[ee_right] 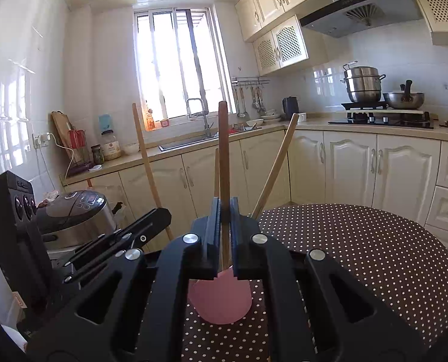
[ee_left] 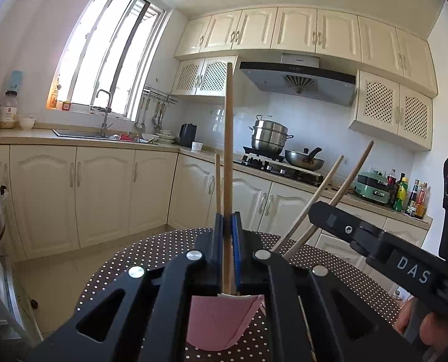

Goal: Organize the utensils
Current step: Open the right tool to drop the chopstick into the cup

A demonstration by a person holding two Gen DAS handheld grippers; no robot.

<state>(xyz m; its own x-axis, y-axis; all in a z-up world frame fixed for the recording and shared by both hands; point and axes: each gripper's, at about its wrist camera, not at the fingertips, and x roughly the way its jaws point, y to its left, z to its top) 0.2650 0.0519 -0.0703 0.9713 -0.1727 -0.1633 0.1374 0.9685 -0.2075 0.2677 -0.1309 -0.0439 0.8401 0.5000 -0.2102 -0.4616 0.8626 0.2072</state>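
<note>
**Between both sets of jaws, chopsticks over one light cup**

Nearest each camera, a pink cup [ee_left: 224,319] stands on the dotted table [ee_right: 359,256]. Left gripper [ee_left: 227,226] is clenched on one upright chopstick [ee_left: 228,150]; right gripper [ee_right: 224,211] likewise grasps another chopstick [ee_right: 223,157]. Further out, loose chopsticks [ee_left: 338,193] lean outward. My worry: pushing either stick down off-centre could tip the cup and spill them all.

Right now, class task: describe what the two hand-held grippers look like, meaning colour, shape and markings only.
Both are matte black plastic. The left hand-held gripper has blue ribbed pads, slotted linkage arms and round silver pivot bolts. The right hand-held gripper matches, with dark ribbed pads; its side reads "DAS" in white letters.
</note>
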